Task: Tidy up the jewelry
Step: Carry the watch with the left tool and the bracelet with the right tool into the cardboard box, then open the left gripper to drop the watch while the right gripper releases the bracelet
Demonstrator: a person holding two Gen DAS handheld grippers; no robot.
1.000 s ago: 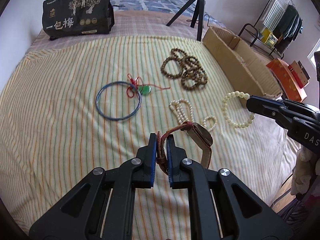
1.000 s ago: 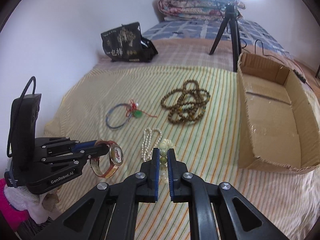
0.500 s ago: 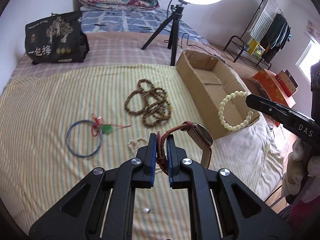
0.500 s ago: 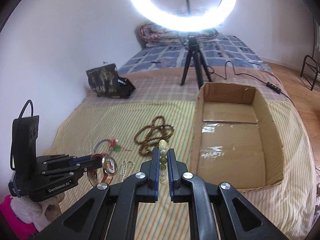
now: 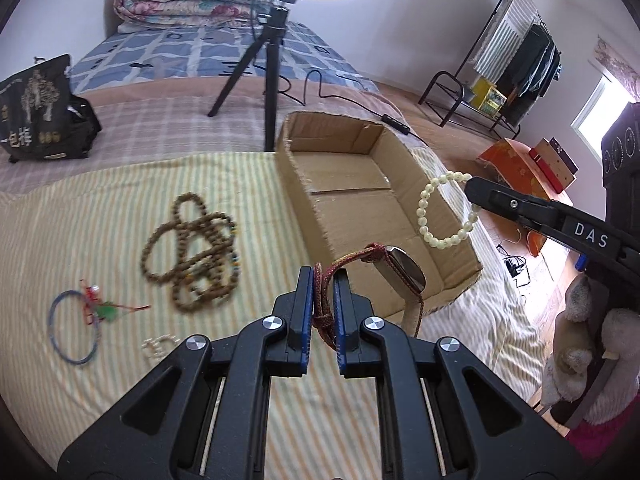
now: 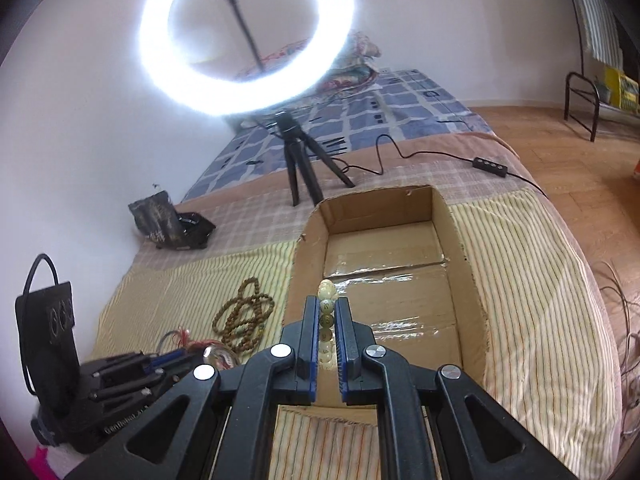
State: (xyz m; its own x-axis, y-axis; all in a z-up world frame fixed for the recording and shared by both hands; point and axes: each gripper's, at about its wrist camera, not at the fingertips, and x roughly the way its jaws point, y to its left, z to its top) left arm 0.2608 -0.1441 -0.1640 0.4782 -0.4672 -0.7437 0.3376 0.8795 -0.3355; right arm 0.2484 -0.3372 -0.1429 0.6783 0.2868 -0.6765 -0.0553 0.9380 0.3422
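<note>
1. On a striped bedspread (image 5: 100, 208), the left gripper (image 5: 323, 280) is clamped on the woven red-brown strap of a wristwatch with a rectangular metal case (image 5: 402, 270), which hangs in the air at the near left edge of an open, shallow cardboard box (image 5: 288, 168).

2. The right gripper (image 6: 327, 312) pinches a bracelet of pale cream-green round beads (image 6: 326, 300); in the left view the loop (image 5: 424, 204) dangles from the gripper tips over the box's right wall.

3. The box floor looks bare, so this reads as the first delivery: both pieces carried over, neither released.

4. To do it well, bring each piece fully inside the walls before letting go; the watch looks barely over the near rim and would likely land on the cloth if dropped here.

5. Lower first, then open: the beads could bounce or roll off the taped cardboard, and the watch case is best set down softly.

6. Keep the two pieces apart on the floor so strap and beads do not tangle.

7. Waiting on the bedspread: a tangle of brown wooden bead strands (image 5: 192, 248), a thin blue ring bangle (image 5: 60, 328) with a red cord and green pendant (image 5: 105, 310), and a small strand of white beads (image 5: 158, 346).
</note>
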